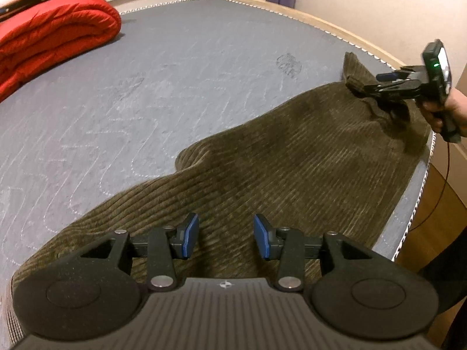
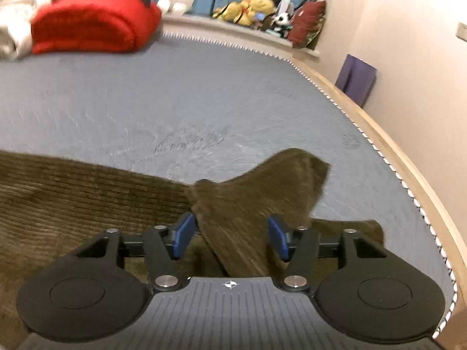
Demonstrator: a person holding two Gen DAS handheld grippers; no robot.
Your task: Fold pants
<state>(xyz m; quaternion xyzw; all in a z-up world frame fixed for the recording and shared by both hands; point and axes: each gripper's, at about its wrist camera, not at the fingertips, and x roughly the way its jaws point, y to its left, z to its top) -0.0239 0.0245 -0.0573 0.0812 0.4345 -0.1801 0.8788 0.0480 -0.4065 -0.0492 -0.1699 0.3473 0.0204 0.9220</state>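
The olive corduroy pants lie spread along the near edge of the bed, a grey quilted mattress, with one side of the fabric reaching the mattress corner at the right of the left wrist view. The left gripper hangs over the near part of the cloth, its jaws apart with nothing between the blue pads. The right gripper sits at the far end of the pants, near the mattress edge and its pale wooden frame; a raised flap of corduroy stands up between its jaws, which are parted, and the pads do not press on the cloth (the picture is blurred there). A hand grips that tool's handle. Beyond the pants most of the mattress is bare. A folded red quilt lies at the far left corner, well apart from the pants, and soft toys sit on the ledge behind the bed.
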